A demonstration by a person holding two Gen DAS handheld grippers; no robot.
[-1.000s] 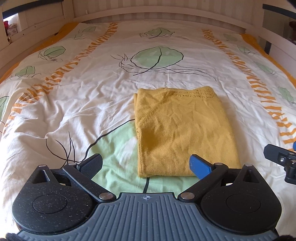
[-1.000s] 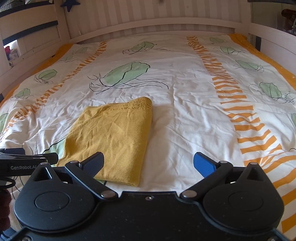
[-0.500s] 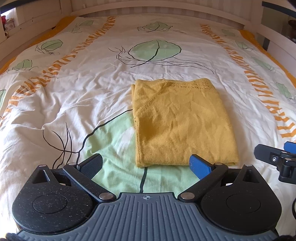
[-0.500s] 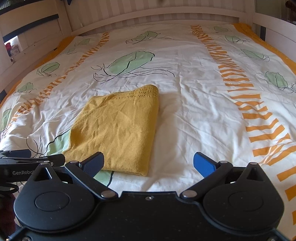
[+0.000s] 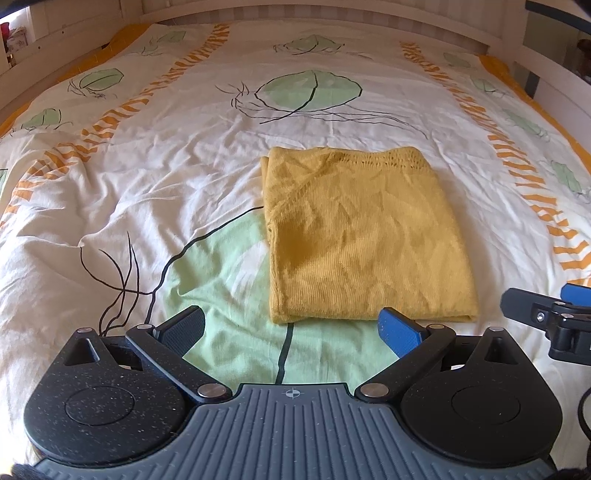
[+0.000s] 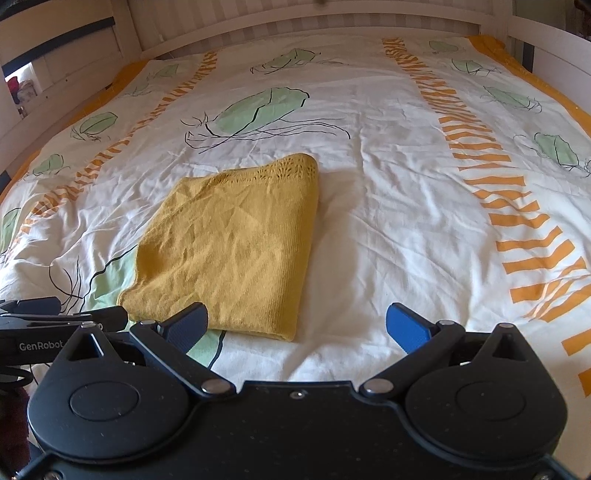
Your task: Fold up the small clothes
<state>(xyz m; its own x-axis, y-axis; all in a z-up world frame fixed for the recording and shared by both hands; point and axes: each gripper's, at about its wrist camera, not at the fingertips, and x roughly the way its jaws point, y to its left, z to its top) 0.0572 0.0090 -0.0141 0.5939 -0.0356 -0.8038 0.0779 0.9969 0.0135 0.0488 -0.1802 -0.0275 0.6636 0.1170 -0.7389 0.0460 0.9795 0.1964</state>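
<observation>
A mustard-yellow knit garment [image 5: 365,236] [image 6: 236,243] lies folded into a neat rectangle on the bed, its lacy hem at the far edge. My left gripper [image 5: 291,328] hovers open just short of its near edge, nothing between the fingers. In the right wrist view my right gripper [image 6: 295,326] is open too, near the garment's near right corner, holding nothing. Each gripper shows at the edge of the other's view: the right one [image 5: 546,317] and the left one [image 6: 62,321].
The bed cover [image 5: 147,184] is white with green leaf prints and orange striped bands, slightly wrinkled. A white wooden bed frame [image 6: 332,22] runs around the far end and both sides. Small items sit on a shelf at far left [image 6: 22,90].
Both grippers have drawn back and risen a little, so the garment sits slightly farther off and higher in both views. The garment itself has not moved. Both grippers stay open.
</observation>
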